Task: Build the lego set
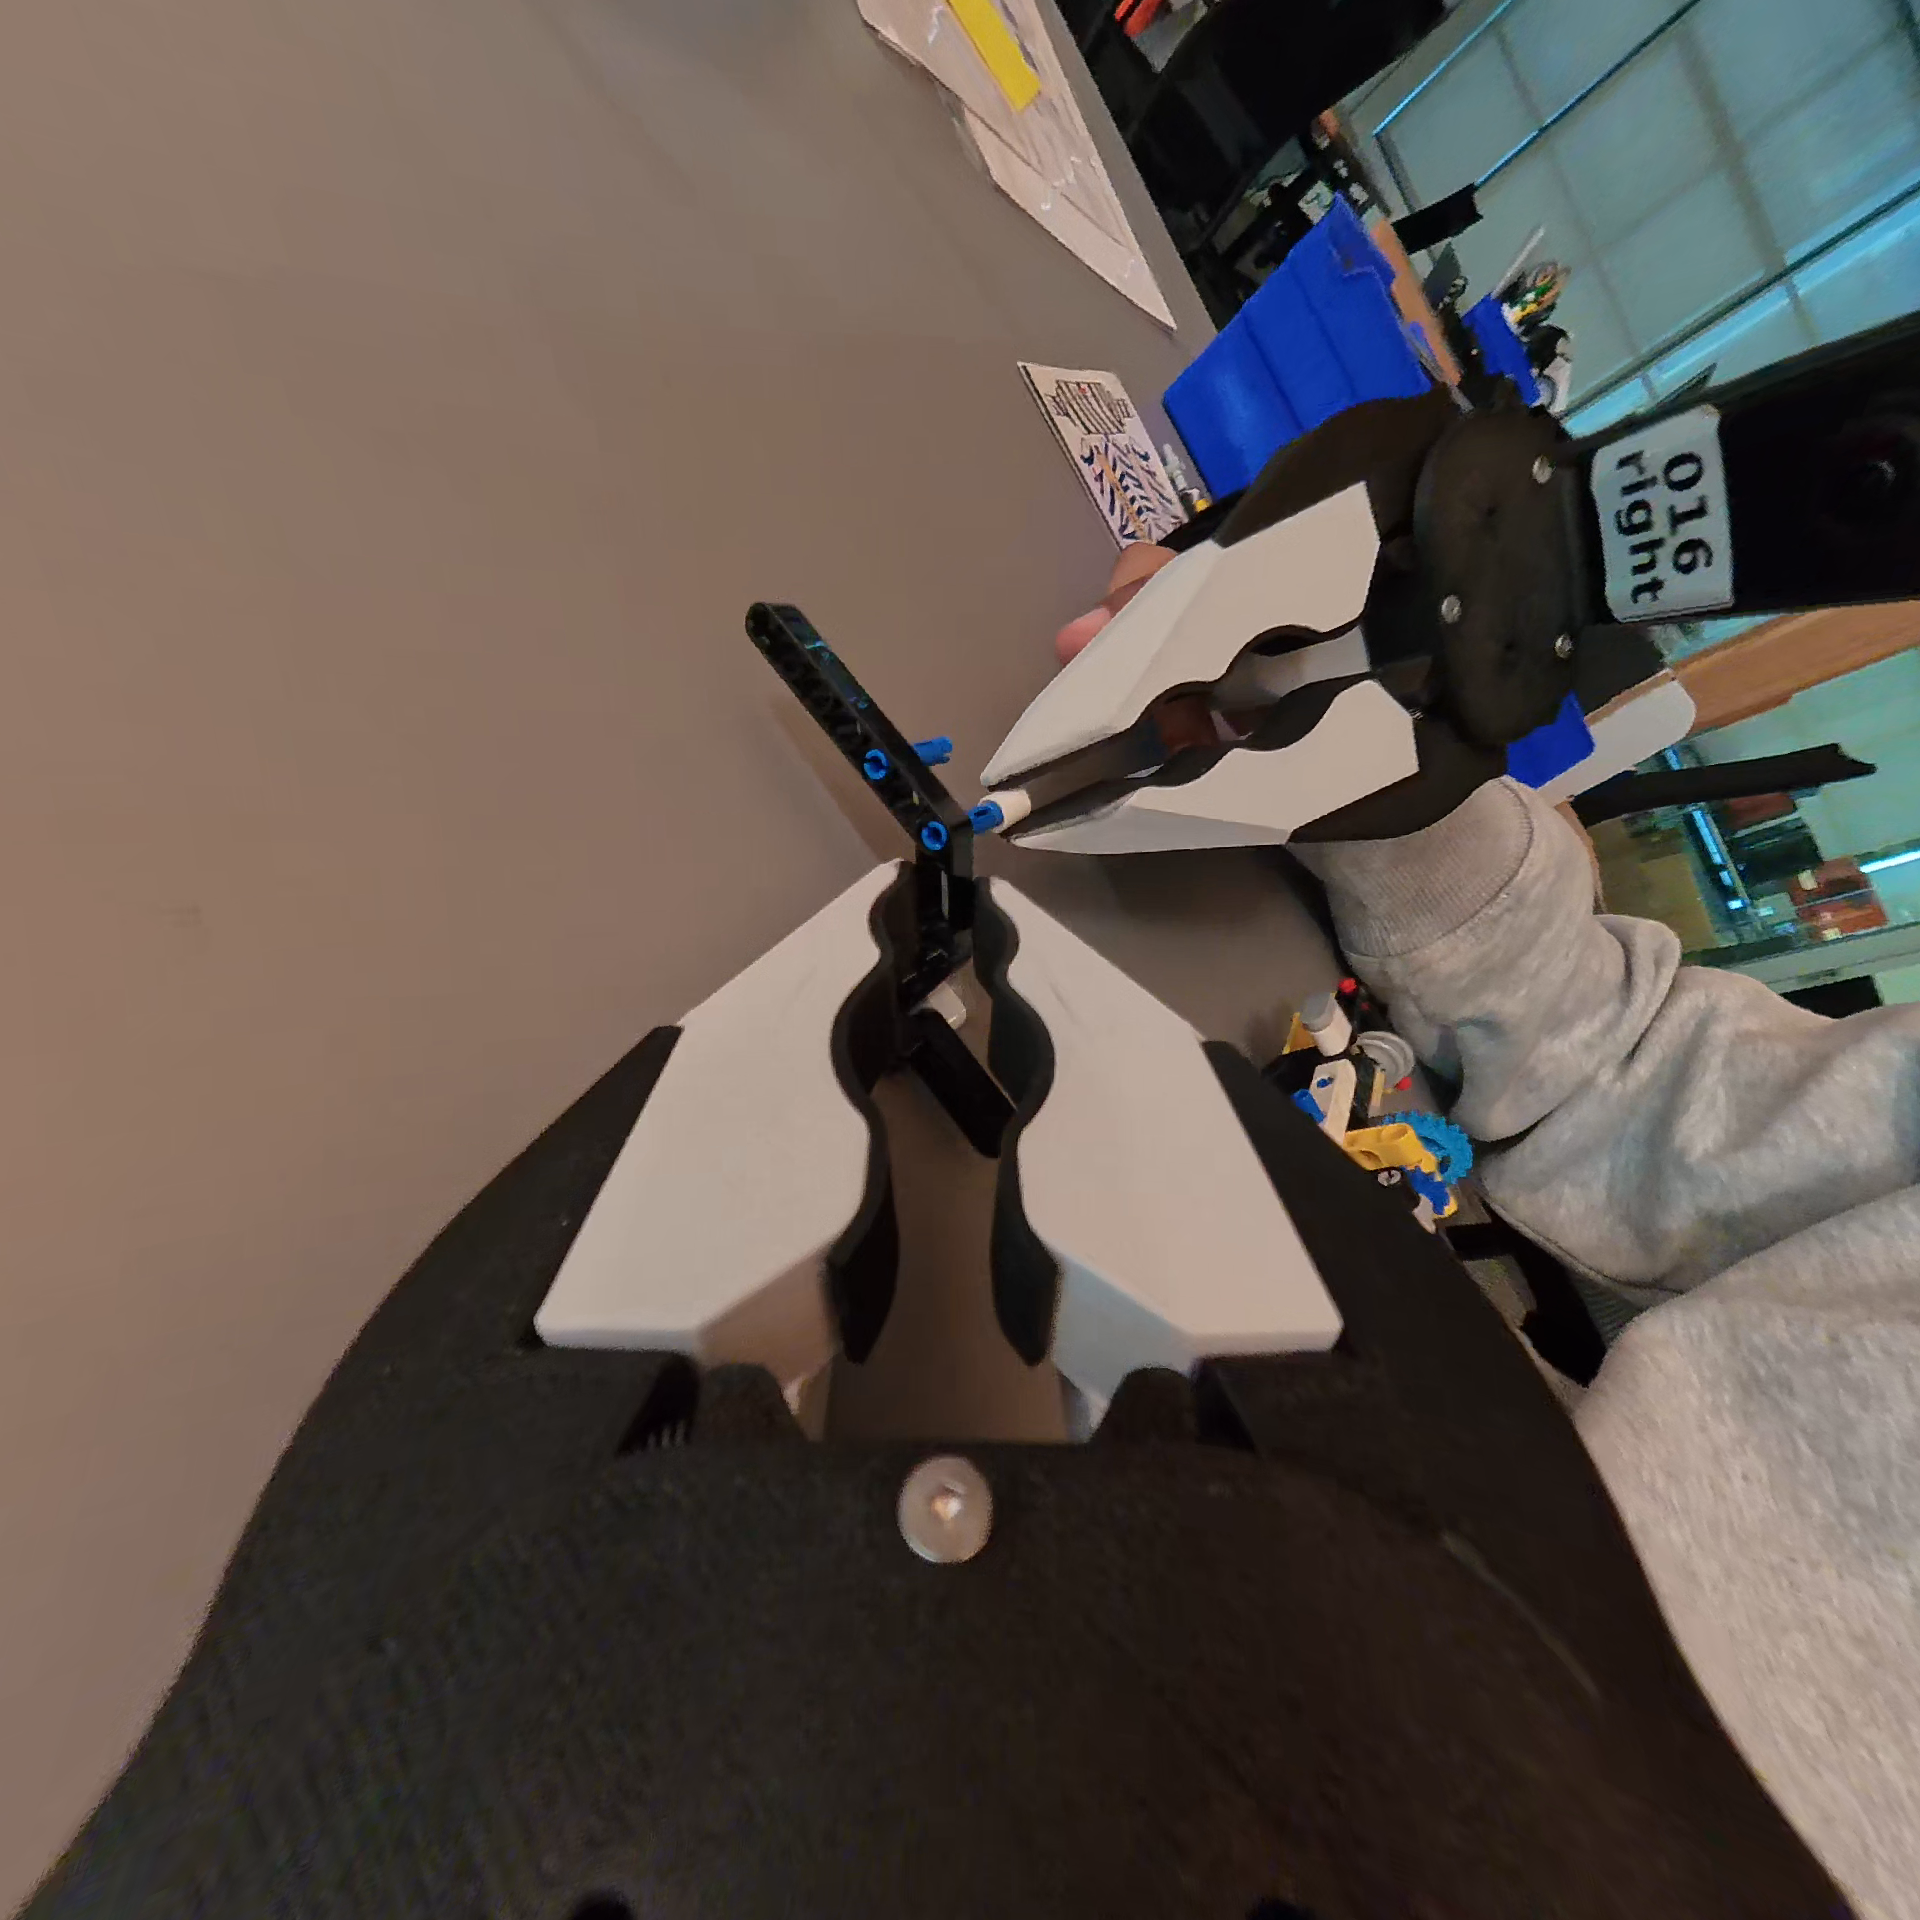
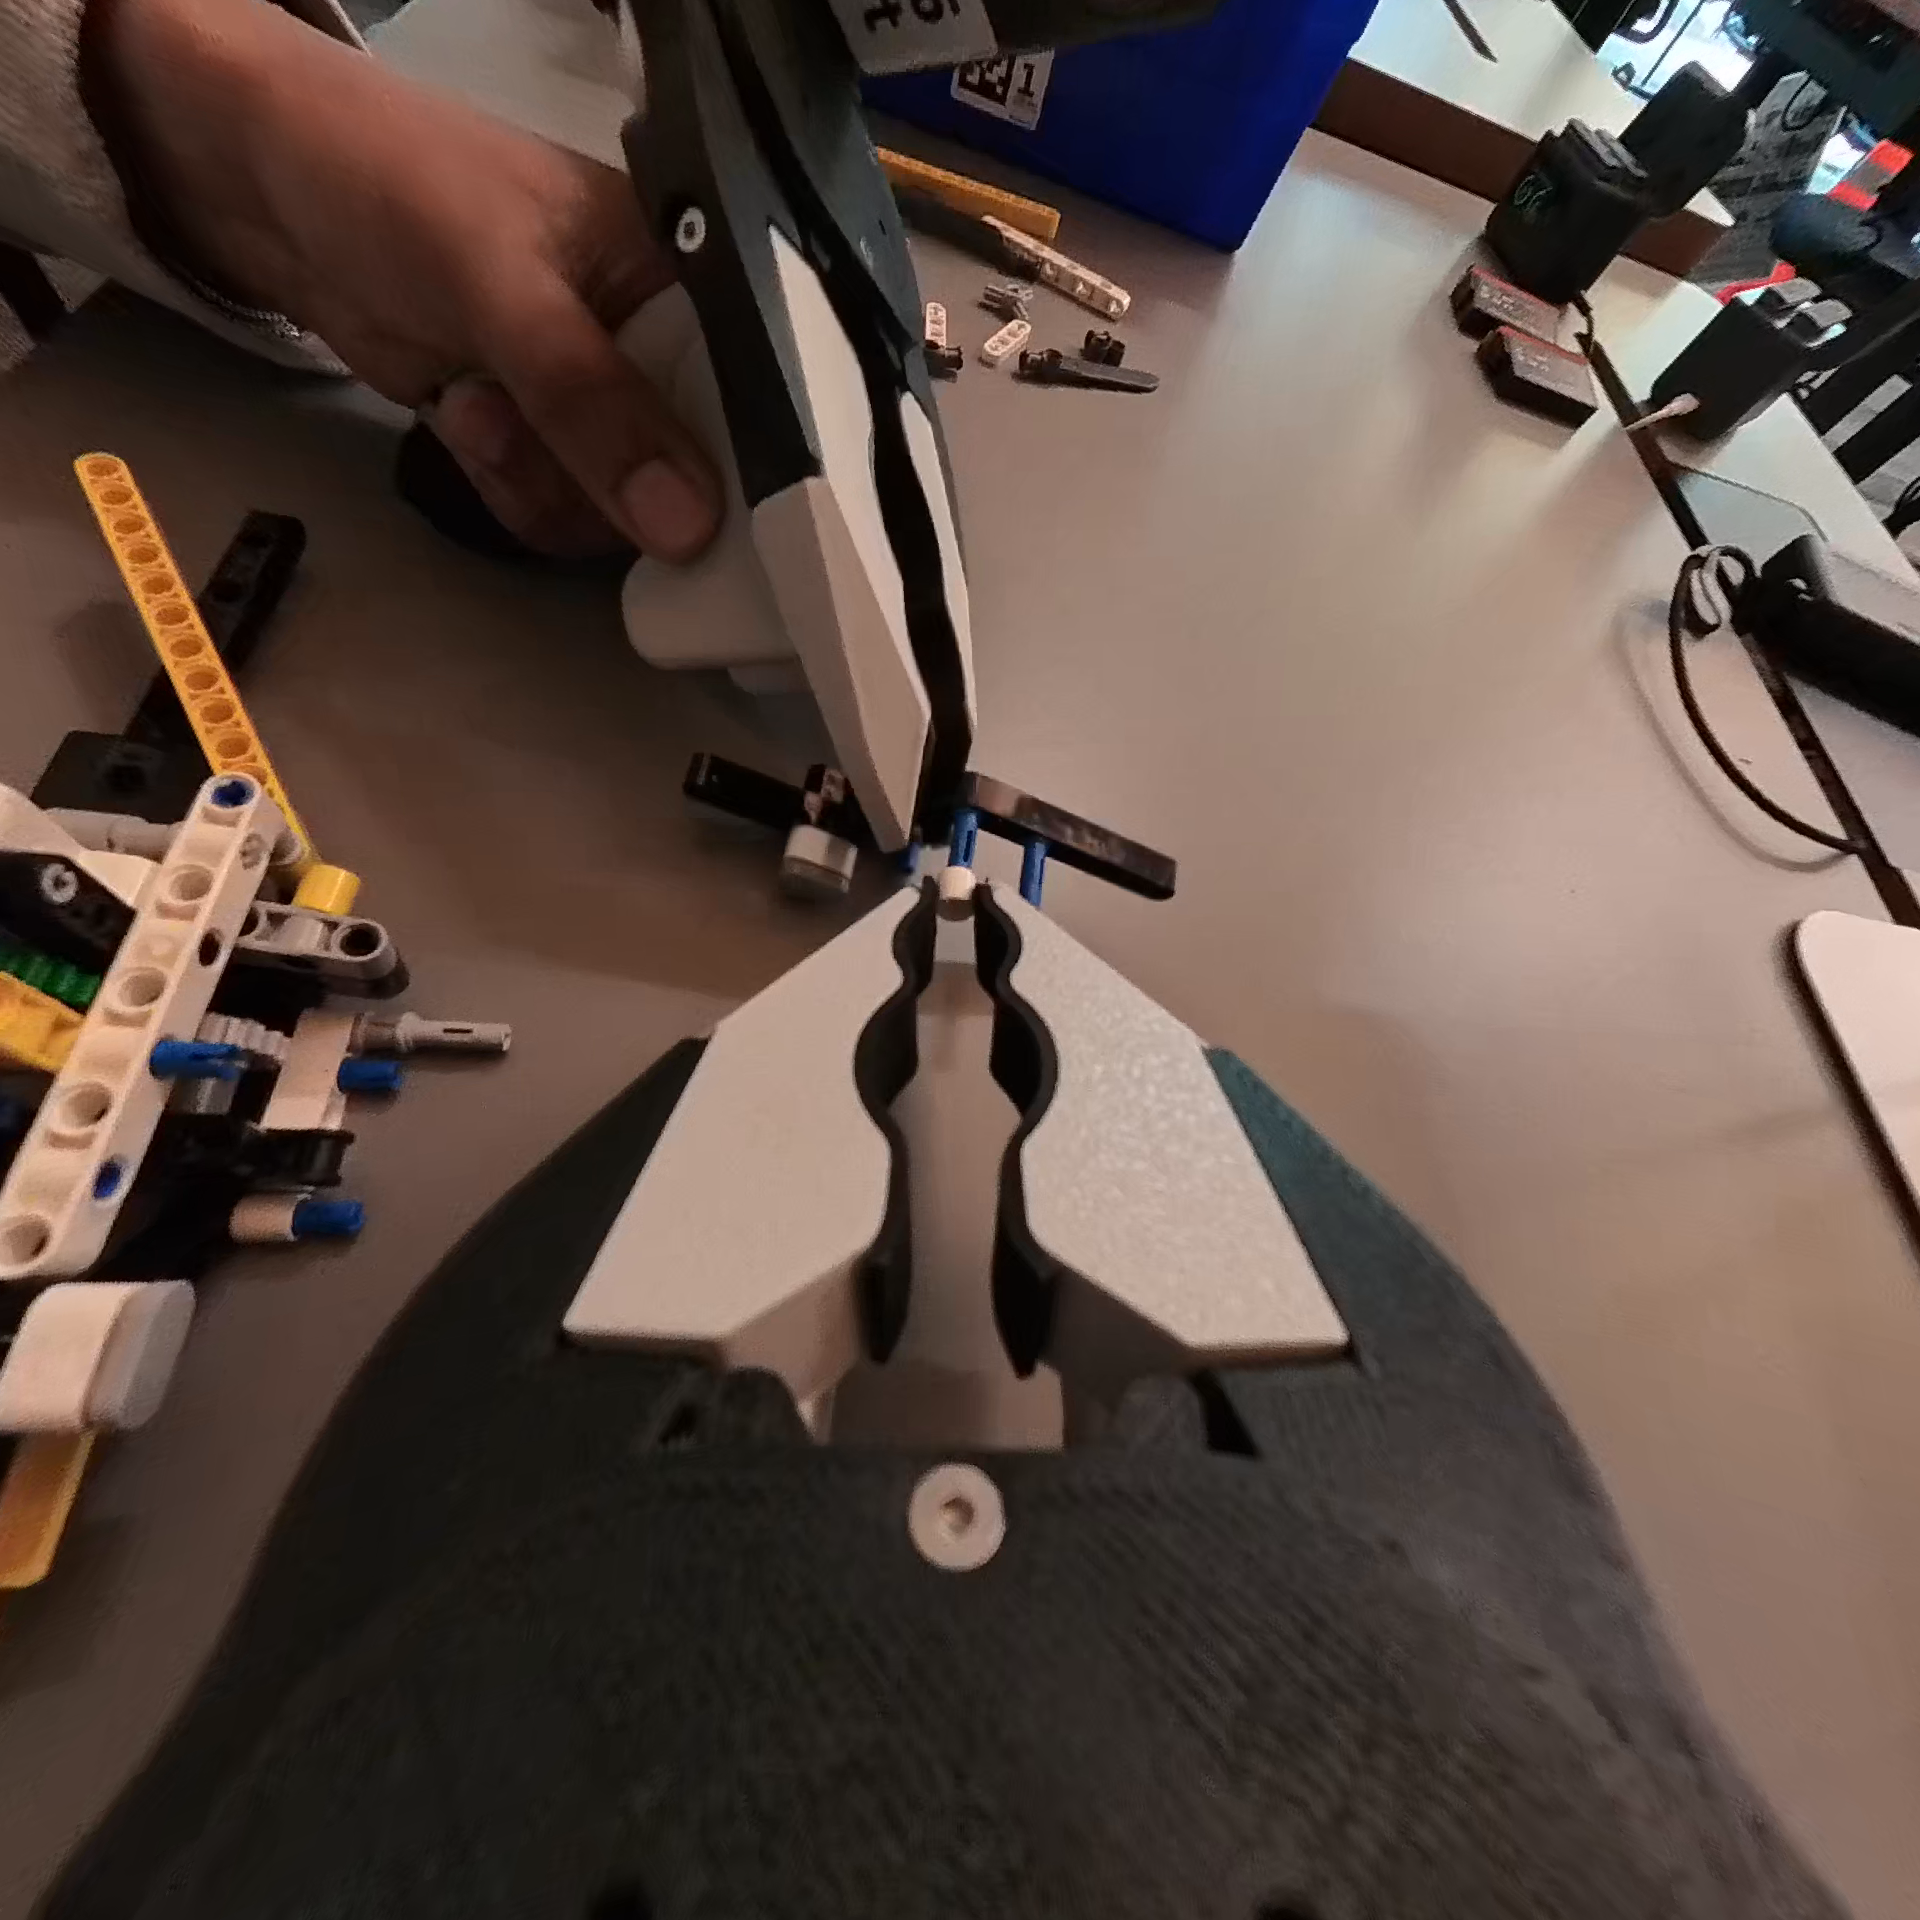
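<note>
My left gripper (image 1: 940,883) is shut on the lower end of a black lego beam (image 1: 831,696) and holds it above the grey table. Blue pins (image 1: 876,764) stick out of the beam. My right gripper (image 1: 1000,808) is shut on a small white sleeve (image 1: 1010,805) that meets the end of one blue pin. In the right wrist view, my right gripper (image 2: 954,894) holds the white sleeve (image 2: 954,885) against a blue pin (image 2: 964,831) on the black beam (image 2: 1081,836). The left gripper (image 2: 935,800) comes down from above, held by a hand (image 2: 416,260).
A partly built lego model (image 2: 156,1039) with a long yellow beam (image 2: 177,644) lies at the left. It also shows in the left wrist view (image 1: 1361,1101). Loose parts (image 2: 1039,312) lie before a blue bin (image 2: 1122,125). Cables and black devices (image 2: 1818,623) sit at the right. Only a small space, under 4 cm, lies between the two pairs of fingers.
</note>
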Tool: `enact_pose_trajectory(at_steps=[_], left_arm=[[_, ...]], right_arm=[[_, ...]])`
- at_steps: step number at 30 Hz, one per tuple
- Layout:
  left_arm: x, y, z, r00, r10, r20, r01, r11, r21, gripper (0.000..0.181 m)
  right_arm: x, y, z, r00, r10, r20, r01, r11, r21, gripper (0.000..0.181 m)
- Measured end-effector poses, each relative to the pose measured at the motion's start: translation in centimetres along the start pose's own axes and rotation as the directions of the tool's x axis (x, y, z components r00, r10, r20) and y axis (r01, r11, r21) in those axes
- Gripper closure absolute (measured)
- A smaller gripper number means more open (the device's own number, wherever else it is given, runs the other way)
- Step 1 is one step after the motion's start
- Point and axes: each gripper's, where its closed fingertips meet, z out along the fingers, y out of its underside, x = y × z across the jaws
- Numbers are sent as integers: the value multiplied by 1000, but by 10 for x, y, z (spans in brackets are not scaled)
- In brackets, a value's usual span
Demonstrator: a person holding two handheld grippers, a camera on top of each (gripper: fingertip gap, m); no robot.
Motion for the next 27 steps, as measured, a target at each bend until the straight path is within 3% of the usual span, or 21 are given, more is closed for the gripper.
enact_pose_trajectory(at_steps=[15,21,27], left_arm=[[18,-17,-19,957,-119,-263,144,986,79,174],[22,-10,-16,966,-70,-251,86,995,53,173],[18,-2,-7,990,26,-138,-23,999,29,174]], right_arm=[[7,-31,-6,988,-70,-135,94,980,177,176],[2,-31,-9,995,-58,-85,74,978,197,176],[-4,-17,-10,994,-91,-60,98,988,120,176]])
